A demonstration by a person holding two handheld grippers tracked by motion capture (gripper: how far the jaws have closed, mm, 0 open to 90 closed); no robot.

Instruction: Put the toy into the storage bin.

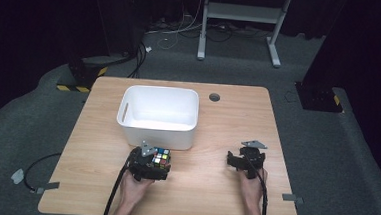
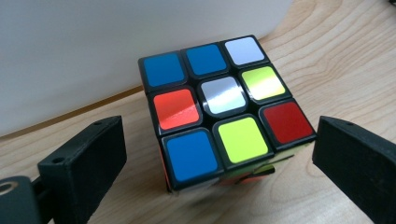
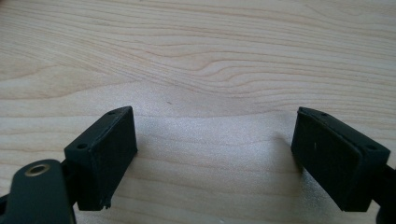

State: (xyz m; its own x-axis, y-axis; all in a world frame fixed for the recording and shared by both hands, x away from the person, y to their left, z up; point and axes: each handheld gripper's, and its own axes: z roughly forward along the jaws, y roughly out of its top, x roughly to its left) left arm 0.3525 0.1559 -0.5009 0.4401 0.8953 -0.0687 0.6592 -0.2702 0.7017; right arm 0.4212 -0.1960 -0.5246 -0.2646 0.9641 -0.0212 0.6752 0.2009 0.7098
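Cube point(image 2: 219, 112) sits between wide left gripper point(image 2: 219, 158) jaws (gaps both sides)

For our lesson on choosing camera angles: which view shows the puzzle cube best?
The left gripper view: the puzzle cube sits close up, its coloured top squares clear. The high view shows it small, beside the white bin. The right gripper view faces bare table.

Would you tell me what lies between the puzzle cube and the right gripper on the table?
Nothing: in the high view, only bare wood of the table separates the puzzle cube from the right gripper.
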